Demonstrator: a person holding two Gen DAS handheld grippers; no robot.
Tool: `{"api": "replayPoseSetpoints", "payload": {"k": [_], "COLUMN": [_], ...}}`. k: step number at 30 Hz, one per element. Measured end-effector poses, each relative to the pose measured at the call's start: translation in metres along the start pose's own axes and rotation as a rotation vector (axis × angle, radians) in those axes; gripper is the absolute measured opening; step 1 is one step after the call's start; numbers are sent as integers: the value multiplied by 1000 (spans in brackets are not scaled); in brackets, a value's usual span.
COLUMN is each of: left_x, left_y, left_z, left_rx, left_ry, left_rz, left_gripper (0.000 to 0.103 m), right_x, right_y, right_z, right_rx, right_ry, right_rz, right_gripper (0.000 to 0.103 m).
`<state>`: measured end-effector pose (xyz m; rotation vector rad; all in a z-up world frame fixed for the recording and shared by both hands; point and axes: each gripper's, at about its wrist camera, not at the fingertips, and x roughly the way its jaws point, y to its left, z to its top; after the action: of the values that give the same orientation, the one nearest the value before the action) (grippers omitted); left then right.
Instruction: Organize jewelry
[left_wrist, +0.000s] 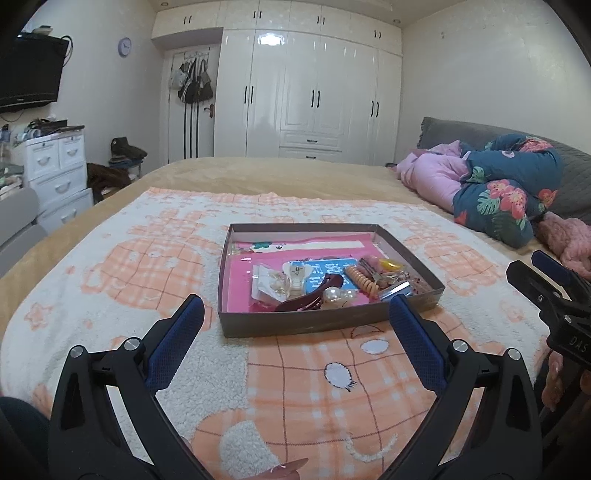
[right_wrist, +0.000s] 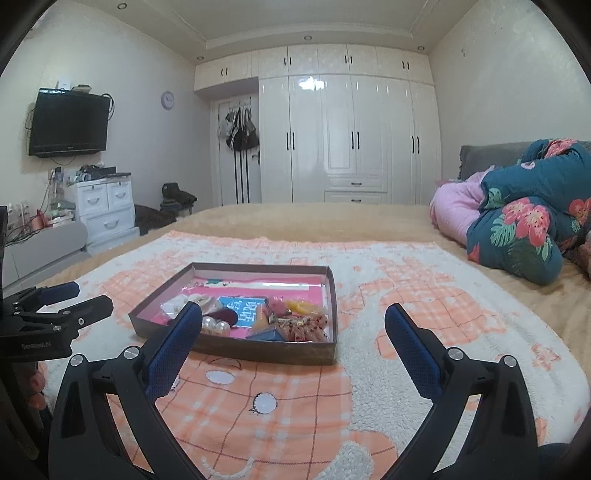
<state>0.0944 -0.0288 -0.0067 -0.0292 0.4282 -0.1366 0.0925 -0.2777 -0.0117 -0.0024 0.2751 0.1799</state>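
Note:
A shallow brown box (left_wrist: 317, 325) (right_wrist: 258, 349) with a pink lining sits on the orange-and-white blanket. Inside lie a dark red hair clip (left_wrist: 310, 293), a white pearl clip (left_wrist: 338, 297) (right_wrist: 216, 326), an orange coil hair tie (left_wrist: 364, 278), a white watch (left_wrist: 297, 277), a blue card (left_wrist: 325, 271) (right_wrist: 242, 308) and a heap of small pink and yellow pieces (right_wrist: 306, 319). My left gripper (left_wrist: 295, 312) hovers open just short of the box's near wall. My right gripper (right_wrist: 293, 321) is open too, low over the blanket in front of the box. Neither holds anything.
The blanket (left_wrist: 147, 258) covers a tan bed. Folded floral and pink quilts (left_wrist: 498, 184) (right_wrist: 524, 225) lie at the right by a grey headboard. White drawers (left_wrist: 59, 177) and a wall television (right_wrist: 68, 123) stand left; wardrobes (right_wrist: 347, 140) fill the far wall.

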Motion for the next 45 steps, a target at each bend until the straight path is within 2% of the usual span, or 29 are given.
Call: {"api": "replayPoseSetpoints", "payload": {"k": [4, 19, 26, 45], "left_x": [-10, -35, -29, -28], "left_y": [-2, 2, 2, 1], "left_z": [0, -8, -10, -10], "left_rx": [13, 7, 12, 17], "left_ry": [-48, -117, -106, -96], "left_rz": [15, 52, 36, 26], "left_gripper": [92, 92, 92, 92], "right_x": [-10, -39, -30, -26], "right_y": [3, 7, -1, 3], "right_z": [-2, -13, -14, -16], "right_rx": [-10, 1, 43, 17], "right_ry": [-27, -56, -37, -33], "right_rz": [-8, -10, -6, 10], "right_gripper": [97, 97, 97, 97]}}
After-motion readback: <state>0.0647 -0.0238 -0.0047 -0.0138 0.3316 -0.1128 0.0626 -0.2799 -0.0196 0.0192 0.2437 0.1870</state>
